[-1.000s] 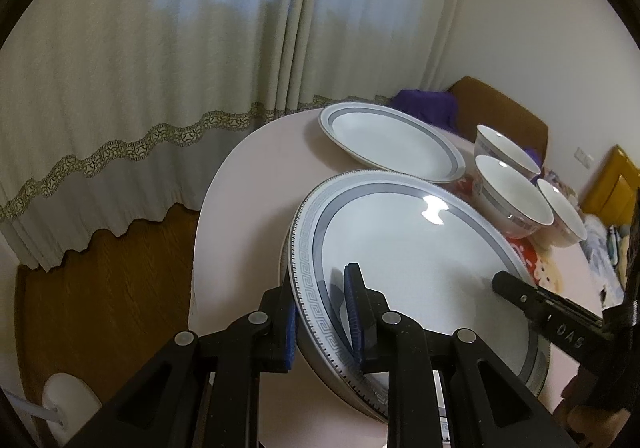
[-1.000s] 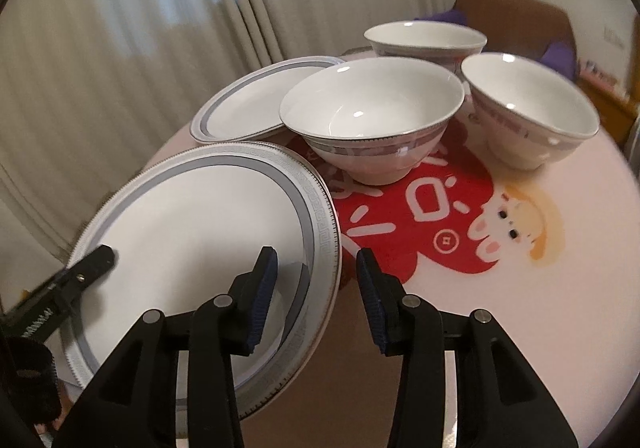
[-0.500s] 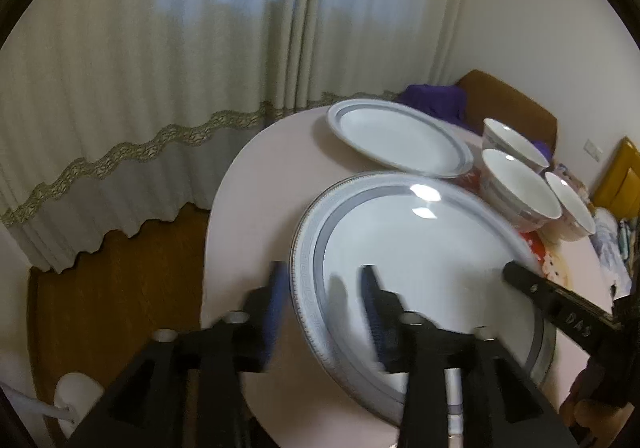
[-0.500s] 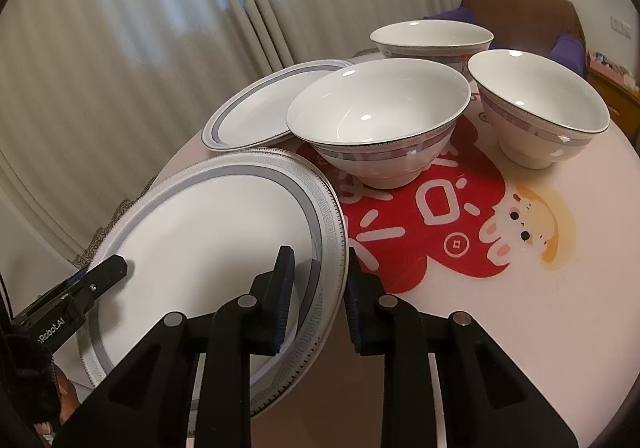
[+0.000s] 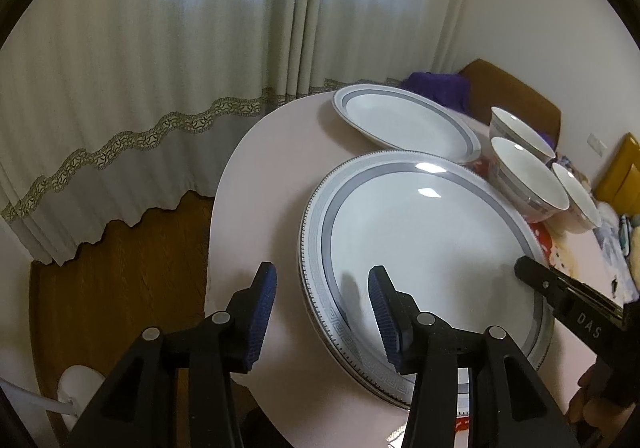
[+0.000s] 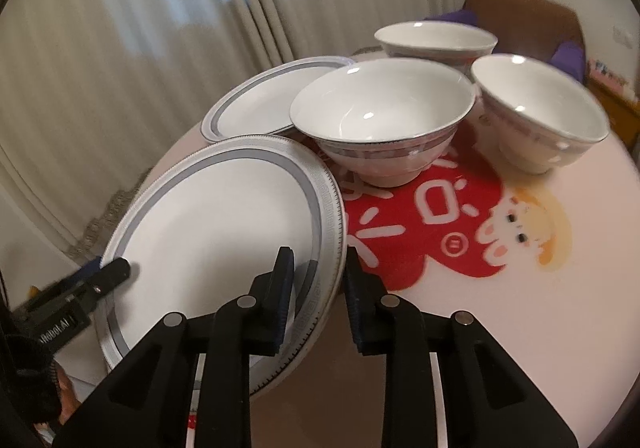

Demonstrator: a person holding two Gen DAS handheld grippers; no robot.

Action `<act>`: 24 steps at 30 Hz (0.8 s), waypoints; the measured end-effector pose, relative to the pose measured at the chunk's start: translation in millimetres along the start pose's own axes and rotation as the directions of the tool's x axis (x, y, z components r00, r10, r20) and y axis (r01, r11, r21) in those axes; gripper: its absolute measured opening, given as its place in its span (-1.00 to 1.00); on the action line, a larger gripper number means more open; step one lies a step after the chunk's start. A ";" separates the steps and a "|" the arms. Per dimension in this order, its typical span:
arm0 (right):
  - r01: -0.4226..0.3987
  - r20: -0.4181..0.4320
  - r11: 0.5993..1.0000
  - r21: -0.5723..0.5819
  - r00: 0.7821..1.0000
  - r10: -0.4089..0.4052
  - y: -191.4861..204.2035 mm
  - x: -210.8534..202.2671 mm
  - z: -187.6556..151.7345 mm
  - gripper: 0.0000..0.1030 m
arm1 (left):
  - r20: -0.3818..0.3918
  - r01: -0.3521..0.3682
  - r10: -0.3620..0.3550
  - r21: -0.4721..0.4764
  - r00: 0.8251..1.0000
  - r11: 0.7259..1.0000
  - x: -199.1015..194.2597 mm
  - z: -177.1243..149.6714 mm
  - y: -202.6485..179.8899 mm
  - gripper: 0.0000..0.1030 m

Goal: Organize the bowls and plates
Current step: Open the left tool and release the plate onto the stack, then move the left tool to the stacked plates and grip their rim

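A large white plate with a grey patterned rim (image 5: 424,248) lies at the near edge of the round pink table (image 5: 260,175). My left gripper (image 5: 322,312) is open, its jaws apart on either side of the plate's left rim. My right gripper (image 6: 318,288) is shut on the same plate's right rim (image 6: 332,215) and tilts that side up. A second grey-rimmed plate (image 5: 404,123) lies farther back, also in the right wrist view (image 6: 260,103). Three white bowls (image 6: 380,119) (image 6: 436,39) (image 6: 540,107) stand beyond the plates.
A red cartoon mat (image 6: 432,219) covers the table centre under the bowls. Pale curtains (image 5: 160,67) hang behind the table over a wooden floor (image 5: 120,288). A brown chair with purple cloth (image 6: 532,19) stands at the far side.
My left gripper has opened and let go of the large plate's left rim. My right gripper has closed on the plate's right rim and raised that side.
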State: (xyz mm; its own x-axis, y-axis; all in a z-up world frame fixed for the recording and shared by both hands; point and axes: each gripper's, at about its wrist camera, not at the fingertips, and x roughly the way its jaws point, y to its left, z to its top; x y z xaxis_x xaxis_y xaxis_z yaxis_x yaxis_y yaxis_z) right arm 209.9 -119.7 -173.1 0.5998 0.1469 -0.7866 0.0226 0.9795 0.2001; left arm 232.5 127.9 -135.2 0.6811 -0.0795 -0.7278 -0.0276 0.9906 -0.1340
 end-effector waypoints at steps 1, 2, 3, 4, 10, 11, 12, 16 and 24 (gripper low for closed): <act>0.013 0.000 1.000 -0.015 1.000 -0.013 1.4 -2.4 -0.1 -0.49 | 0.002 0.001 -0.001 0.005 1.000 1.000 -2.1 2.1 1.1 -0.11; 0.024 -0.005 0.999 -0.029 1.000 -0.024 2.2 -5.4 0.1 -0.43 | 0.005 0.002 -0.002 0.008 1.000 1.000 -4.5 2.9 2.5 -0.10; 0.034 -0.011 0.999 -0.040 0.999 -0.034 3.1 -9.3 0.6 -0.30 | 0.009 0.008 -0.008 0.015 1.000 1.000 -7.3 6.2 3.3 -0.07; 0.038 -0.013 0.998 -0.051 0.999 -0.039 2.7 -13.6 1.4 -0.21 | 0.009 0.013 -0.013 0.022 1.000 1.000 -9.7 8.9 3.6 -0.03; 0.004 -0.025 0.988 -0.157 1.000 -0.009 8.6 -54.9 20.6 -0.11 | 0.019 0.125 -0.127 0.064 0.992 0.990 -32.6 44.4 8.3 0.12; 0.001 -0.019 0.983 -0.183 1.000 -0.005 10.7 -61.7 29.9 -0.11 | 0.012 0.152 -0.153 0.067 0.988 0.986 -34.8 53.7 10.2 0.15; 0.004 -0.006 0.978 -0.210 1.000 -0.005 13.1 -69.3 42.3 -0.11 | 0.000 0.170 -0.170 0.073 0.985 0.983 -36.2 67.7 11.3 0.16; -0.006 0.029 0.964 -0.264 0.999 0.014 22.1 -81.8 92.7 -0.09 | 0.021 0.159 -0.161 0.089 0.987 0.983 -39.1 110.0 17.6 0.25; -0.038 -0.105 0.966 -0.257 0.994 0.011 29.3 -17.9 194.6 0.06 | -0.054 0.123 -0.118 0.092 0.992 0.988 10.8 183.0 20.2 0.27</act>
State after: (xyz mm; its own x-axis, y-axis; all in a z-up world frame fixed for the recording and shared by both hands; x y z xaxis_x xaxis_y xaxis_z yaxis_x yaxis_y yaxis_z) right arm 355.4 -120.5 -39.5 0.5123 0.1713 -0.8415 -0.2065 0.9757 0.0730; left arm 373.2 167.4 -22.7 0.6394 -0.2020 -0.7419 0.1237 0.9793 -0.1601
